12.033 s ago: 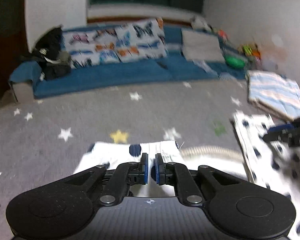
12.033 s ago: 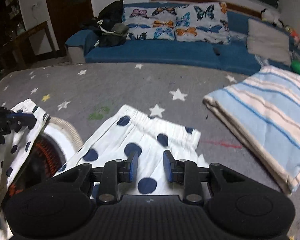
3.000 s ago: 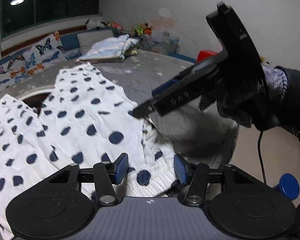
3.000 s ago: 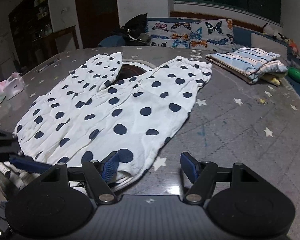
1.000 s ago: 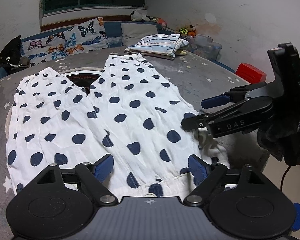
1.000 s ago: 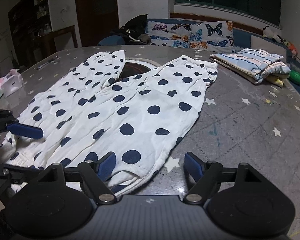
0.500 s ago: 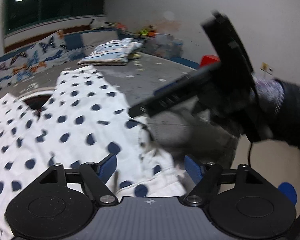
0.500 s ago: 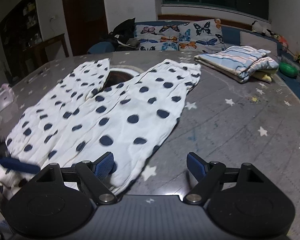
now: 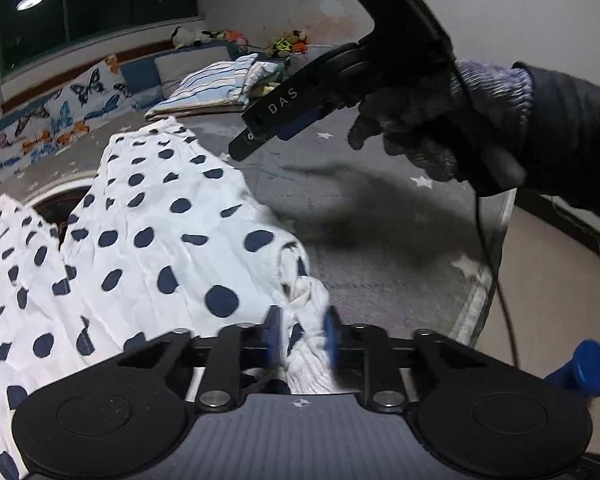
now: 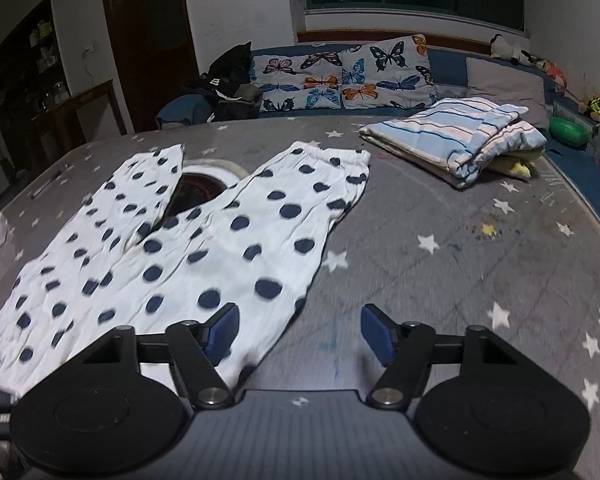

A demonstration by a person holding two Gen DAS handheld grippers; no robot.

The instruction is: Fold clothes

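Observation:
White trousers with dark blue dots [image 10: 204, 248] lie flat on the grey star-patterned table, legs pointing away; they also show in the left wrist view [image 9: 148, 232]. My left gripper [image 9: 300, 340] is closing on the bunched waistband corner [image 9: 304, 296] at the near edge, with cloth between its pads. My right gripper [image 10: 298, 334] is open and empty, raised above the table near the trousers' right edge. It also shows in the left wrist view [image 9: 260, 136], held up by a gloved hand.
A folded blue-striped garment [image 10: 456, 136] lies at the table's far right. A round recess [image 10: 198, 188] in the table shows between the trouser legs. A sofa with butterfly cushions [image 10: 344, 72] stands behind. The table's right edge [image 9: 488, 264] drops to the floor.
My left gripper's jaws have narrowed from wide open onto the waistband corner. My right gripper has lifted off the trousers and risen, still open.

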